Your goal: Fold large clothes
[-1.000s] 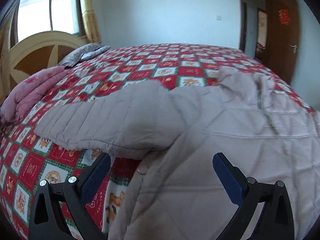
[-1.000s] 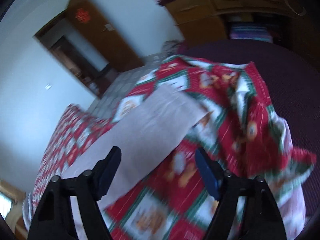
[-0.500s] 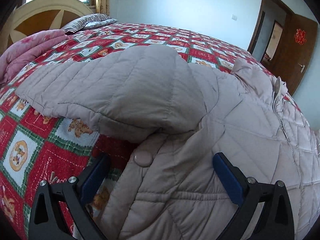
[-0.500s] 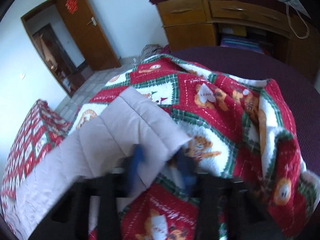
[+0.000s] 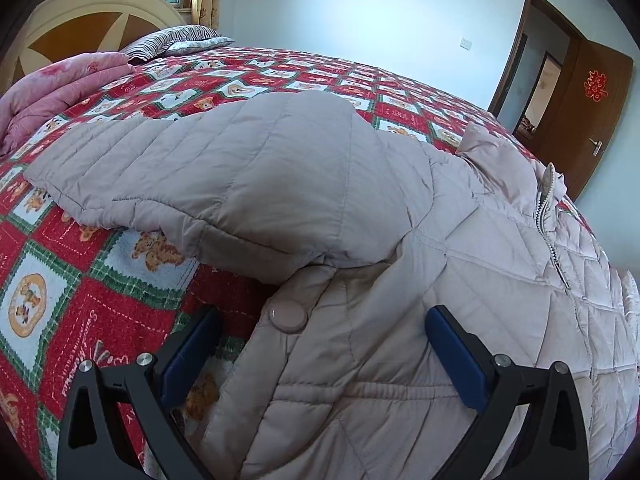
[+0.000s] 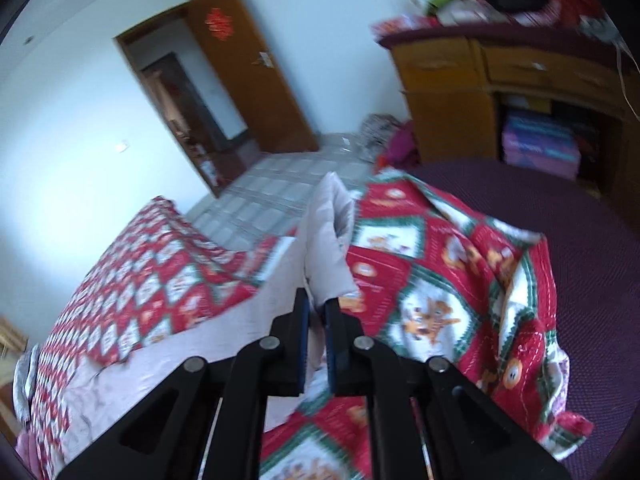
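On a wide bed (image 5: 280,72) spread with a red-and-green teddy-bear quilt (image 5: 72,272), a large beige quilted coat (image 5: 460,280) lies face up, zipped, one sleeve (image 5: 200,168) flung out toward the headboard side. A pink blanket (image 5: 48,92) and a striped pillow (image 5: 180,40) sit well apart from it near the head of the bed. Across the garment, the right gripper (image 6: 316,320) is clamped nearly closed on a pinch of the coat's pale fabric (image 6: 328,240), lifting a corner of it clear of the quilt's hanging edge. The left gripper (image 5: 320,344) hovers wide open and empty, its blue pads straddling the coat's side just below the armpit, with a round snap button (image 5: 288,314) between them. With only one edge gripped, the risk appears to be that the heavy padded coat drags or slips toward the bed's edge, or that the thin pinch pulls free from the right jaws; a left grip closing too deep could also catch the quilt beneath along with the coat.
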`<control>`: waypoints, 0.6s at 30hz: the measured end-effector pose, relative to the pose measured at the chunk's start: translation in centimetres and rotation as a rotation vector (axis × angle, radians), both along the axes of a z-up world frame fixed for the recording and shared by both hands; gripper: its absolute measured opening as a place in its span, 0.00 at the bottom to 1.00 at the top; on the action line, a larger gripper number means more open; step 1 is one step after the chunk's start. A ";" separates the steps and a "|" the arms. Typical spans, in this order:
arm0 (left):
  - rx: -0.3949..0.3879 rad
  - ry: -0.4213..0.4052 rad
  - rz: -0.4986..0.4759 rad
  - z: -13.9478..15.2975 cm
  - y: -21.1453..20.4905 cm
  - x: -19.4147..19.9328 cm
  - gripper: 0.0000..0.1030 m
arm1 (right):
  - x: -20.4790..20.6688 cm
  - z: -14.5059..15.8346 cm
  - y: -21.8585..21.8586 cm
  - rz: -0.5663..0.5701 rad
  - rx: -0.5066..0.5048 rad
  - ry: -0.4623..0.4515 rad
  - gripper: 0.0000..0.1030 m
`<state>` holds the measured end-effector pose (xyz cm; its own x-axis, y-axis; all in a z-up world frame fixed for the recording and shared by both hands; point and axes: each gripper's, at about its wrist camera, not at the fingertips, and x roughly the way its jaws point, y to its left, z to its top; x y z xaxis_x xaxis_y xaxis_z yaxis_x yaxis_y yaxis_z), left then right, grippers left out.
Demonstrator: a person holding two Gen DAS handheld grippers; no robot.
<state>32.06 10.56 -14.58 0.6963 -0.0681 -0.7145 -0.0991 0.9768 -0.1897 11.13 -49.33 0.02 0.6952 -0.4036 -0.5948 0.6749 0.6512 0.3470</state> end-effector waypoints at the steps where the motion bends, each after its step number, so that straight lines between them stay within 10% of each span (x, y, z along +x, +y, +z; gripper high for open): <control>1: -0.003 -0.001 -0.001 0.0 0.1 0.0 0.99 | 0.4 1.3 1.3 0.029 -0.028 -0.004 0.09; 12: -0.044 -0.021 -0.008 -0.1 0.6 -0.2 0.99 | 6.6 9.5 22.5 0.506 -0.259 -0.076 0.09; 18: -0.078 -0.033 -0.014 -0.1 1.2 -0.3 0.99 | 11.7 6.7 34.2 0.806 -0.179 -0.115 0.09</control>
<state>31.76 11.73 -14.63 0.7183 -0.1325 -0.6829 -0.0779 0.9602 -0.2683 22.84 -15.18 6.75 0.8640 0.1621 -0.4766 -0.0551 0.9715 0.2305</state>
